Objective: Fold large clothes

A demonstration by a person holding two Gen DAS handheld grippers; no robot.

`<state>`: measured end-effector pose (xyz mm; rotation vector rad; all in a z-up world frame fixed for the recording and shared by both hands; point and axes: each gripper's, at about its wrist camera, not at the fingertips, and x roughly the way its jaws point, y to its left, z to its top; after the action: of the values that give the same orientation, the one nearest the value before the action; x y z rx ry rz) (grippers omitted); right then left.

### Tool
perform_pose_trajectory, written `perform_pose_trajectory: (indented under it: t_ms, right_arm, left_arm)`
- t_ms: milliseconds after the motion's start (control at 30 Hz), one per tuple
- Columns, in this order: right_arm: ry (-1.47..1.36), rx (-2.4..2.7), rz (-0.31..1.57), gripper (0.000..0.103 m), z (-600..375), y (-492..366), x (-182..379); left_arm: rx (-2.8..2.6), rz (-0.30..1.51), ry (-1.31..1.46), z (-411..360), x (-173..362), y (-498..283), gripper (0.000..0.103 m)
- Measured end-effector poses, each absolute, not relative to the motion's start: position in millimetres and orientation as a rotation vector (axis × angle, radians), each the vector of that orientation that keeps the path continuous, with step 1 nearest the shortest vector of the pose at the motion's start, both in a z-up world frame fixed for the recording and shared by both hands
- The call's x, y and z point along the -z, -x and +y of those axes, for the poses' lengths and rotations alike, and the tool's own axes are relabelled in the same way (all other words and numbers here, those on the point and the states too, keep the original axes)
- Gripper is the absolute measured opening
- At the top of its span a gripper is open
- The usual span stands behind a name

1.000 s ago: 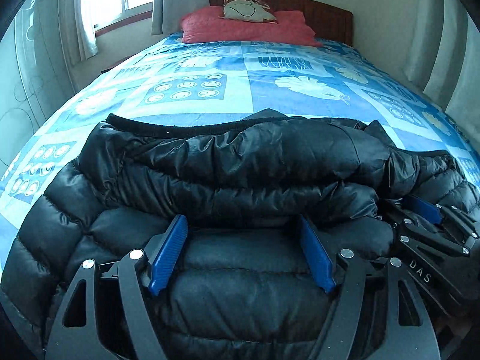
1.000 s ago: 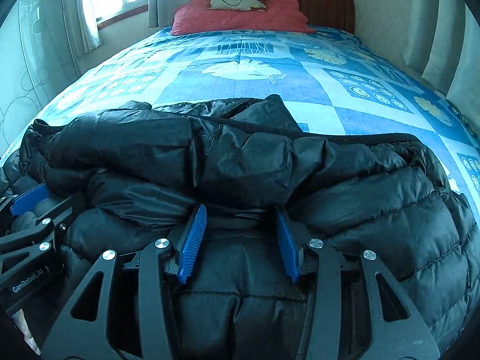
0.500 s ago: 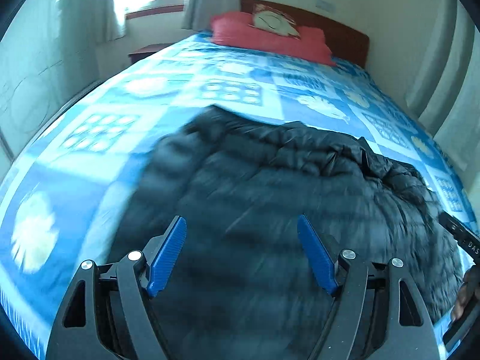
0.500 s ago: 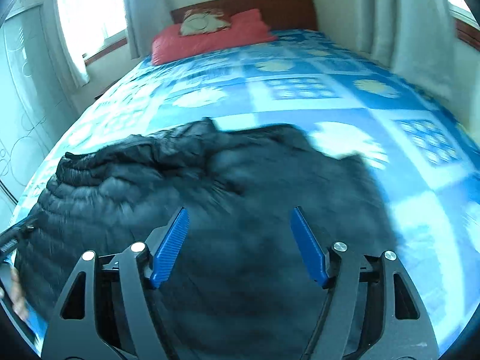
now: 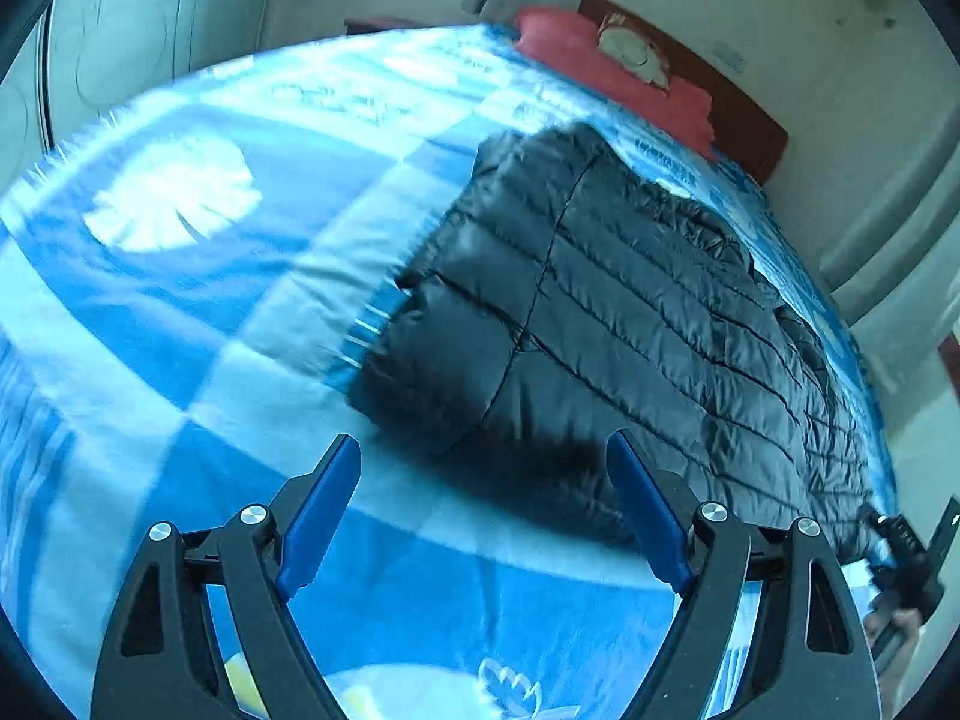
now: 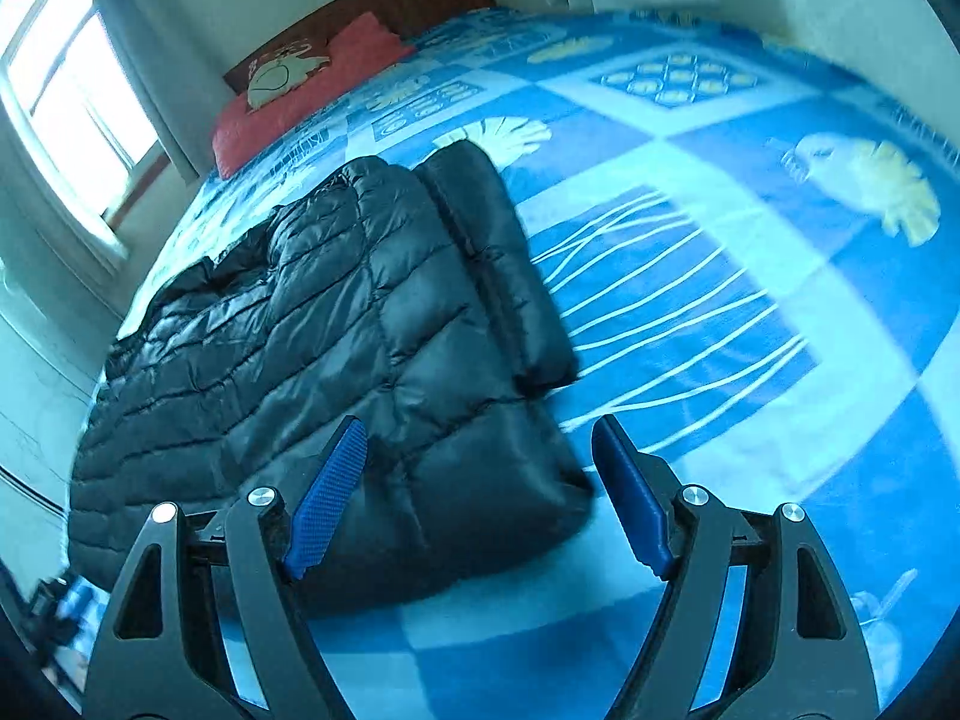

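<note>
The black puffer jacket [image 6: 336, 348] lies folded into a flat bundle on the bed [image 6: 720, 276]. Left gripper [image 5: 486, 516] and right gripper [image 6: 480, 492] are opening, empty; perhaps one fold remains.

A home bedroom: a bed [image 6: 690, 252] with a blue patterned cover, red pillows [image 6: 312, 96] against its wooden headboard [image 6: 384, 0], a curtained window [image 6: 60, 90] beside it.

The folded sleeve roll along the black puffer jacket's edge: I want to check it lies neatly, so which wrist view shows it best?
The right wrist view: the sleeve roll lies sharp and unobstructed along the black quilted puffer jacket. The left wrist view shows only the jacket's quilted top, partly blurred, with no roll visible.
</note>
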<state>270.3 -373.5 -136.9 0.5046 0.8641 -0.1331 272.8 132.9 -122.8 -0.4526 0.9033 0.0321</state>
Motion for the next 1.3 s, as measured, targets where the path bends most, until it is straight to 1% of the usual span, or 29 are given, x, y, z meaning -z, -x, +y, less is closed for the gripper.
perform_pose_trajectory:
  t_ms: [133,200,233,267,300,333,367,433,500,567,800,1100,1300]
  right_arm:
    - [-0.505,0.162,0.867,0.079,-368.5,-272.7,144.9]
    - [-0.521,0.158,0.844,0.072,-368.7,-269.9,148.0]
    - [-0.541,0.146,0.834,0.062,-369.3,-269.0,149.9]
    - [-0.555,0.136,0.827,0.052,-369.9,-268.0,150.7]
    - [-0.576,0.117,0.812,0.048,-369.8,-266.1,150.7]
    - [-0.581,0.110,0.804,0.040,-369.3,-265.2,149.4]
    - [-0.582,0.103,0.795,0.034,-368.3,-264.3,147.6]
    - [-0.573,0.093,0.774,0.028,-364.4,-258.5,142.3]
    - [-0.572,0.090,0.761,0.024,-362.8,-255.0,138.9]
    - [-0.580,0.086,0.752,0.022,-362.0,-248.6,135.9]
    - [-0.597,0.067,0.754,0.021,-365.1,-211.2,131.0]
    - [-0.561,0.055,0.773,0.021,-359.6,-136.3,128.7]
    - [-0.525,0.058,0.778,0.021,-354.6,-95.1,132.2]
  left_arm:
    - [-0.048,0.911,0.599,145.4,139.9,-288.0,0.083]
    - [-0.072,0.885,0.672,152.8,144.8,-290.4,0.082]
    - [-0.085,0.877,0.667,152.5,143.6,-291.6,0.071]
    - [-0.088,0.871,0.643,149.7,141.1,-292.9,0.064]
    - [-0.069,0.872,0.616,145.2,138.8,-295.3,0.050]
    - [-0.063,0.874,0.596,140.7,136.1,-295.7,0.043]
    - [-0.060,0.871,0.594,138.7,133.8,-294.5,0.040]
    - [-0.059,0.865,0.573,135.3,127.8,-290.8,0.032]
    - [-0.057,0.853,0.547,131.4,121.2,-284.2,0.028]
    - [-0.055,0.842,0.535,131.1,117.1,-278.2,0.027]
    - [-0.045,0.843,0.527,136.2,110.6,-245.6,0.026]
    - [-0.045,0.849,0.523,143.7,112.0,-167.6,0.026]
    - [-0.050,0.856,0.509,146.7,115.8,-132.1,0.027]
